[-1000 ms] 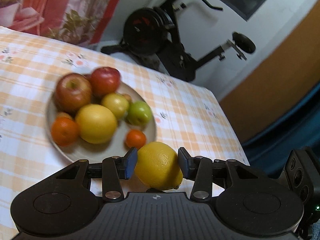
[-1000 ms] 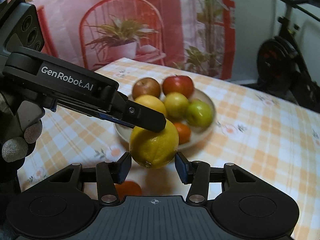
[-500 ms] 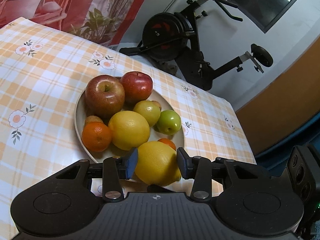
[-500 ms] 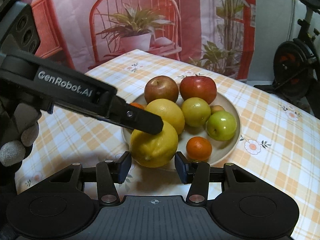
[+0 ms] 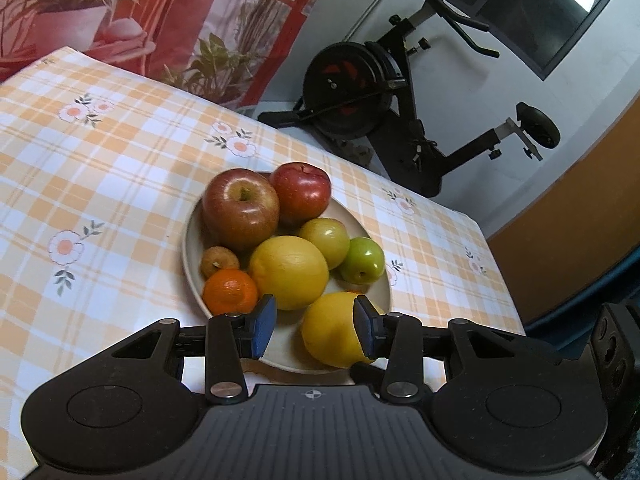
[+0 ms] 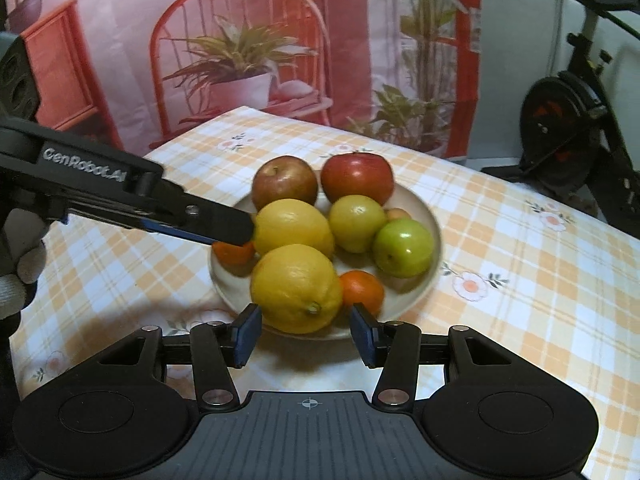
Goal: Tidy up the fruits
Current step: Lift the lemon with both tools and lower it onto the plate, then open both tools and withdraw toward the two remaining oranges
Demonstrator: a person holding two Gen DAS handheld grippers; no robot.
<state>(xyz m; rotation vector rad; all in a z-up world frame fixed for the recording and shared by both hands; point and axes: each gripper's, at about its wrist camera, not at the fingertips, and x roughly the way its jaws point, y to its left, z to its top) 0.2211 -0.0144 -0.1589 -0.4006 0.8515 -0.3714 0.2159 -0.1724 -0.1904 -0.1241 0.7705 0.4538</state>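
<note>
A beige plate (image 5: 191, 240) (image 6: 424, 208) on the checked tablecloth holds two red apples (image 5: 240, 208), a green apple (image 6: 404, 248), a yellow-green fruit (image 6: 356, 222), two oranges and two lemons. The nearer lemon (image 5: 328, 332) (image 6: 296, 288) lies on the plate's front rim. My left gripper (image 5: 310, 326) is open: its right pad is against that lemon, while its left pad stands clear of it. From the right wrist view, the left gripper's finger (image 6: 192, 216) reaches over an orange (image 6: 234, 252). My right gripper (image 6: 305, 336) stands open just short of the lemon, holding nothing.
An exercise bike (image 5: 380, 100) stands on the floor past the table's far edge. The tablecloth's right edge (image 5: 500, 280) drops off close to the plate. A printed red backdrop (image 6: 240, 60) hangs behind the table. A gloved hand (image 6: 16, 280) grips the left tool.
The lemon sat between the left pads in front of the plate; now it rests on the plate's near rim and the left pad is off it. Both views have closed in on the plate.
</note>
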